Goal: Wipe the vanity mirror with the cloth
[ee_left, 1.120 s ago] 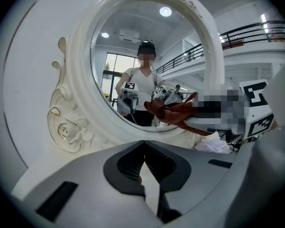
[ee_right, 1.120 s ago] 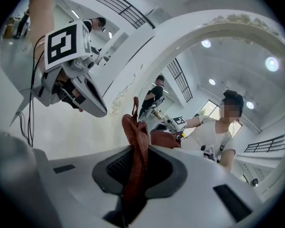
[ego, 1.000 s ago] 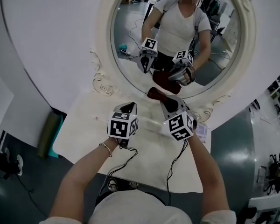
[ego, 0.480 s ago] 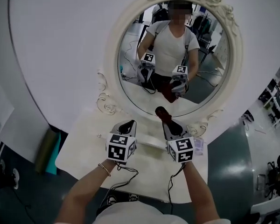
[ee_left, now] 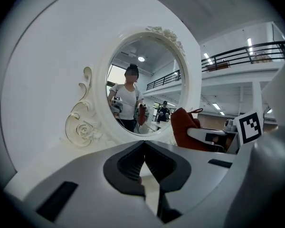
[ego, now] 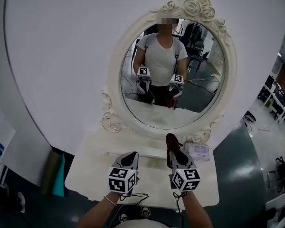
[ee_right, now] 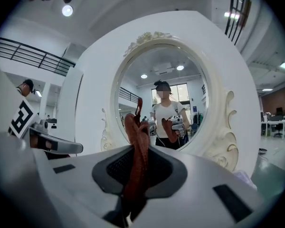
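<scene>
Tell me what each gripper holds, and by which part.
Right gripper pinches the red cloth, bunched, with one end sticking up beyond the tips. Left gripper: shut, empty.

Your head camera looks steeply down from above and in front of the mirror (ego: 173,120), well back from it, so you take in its whole oval frame, the table (ego: 90,165) beneath it, your left gripper (ego: 130,156) and your right gripper (ego: 175,154); the left gripper view sits low, left of the mirror's centre, facing up into the glass; the right gripper view sits low, right of centre, facing likewise; all three share the mirror; the left gripper view also catches the cloth (ee_left: 187,129).
</scene>
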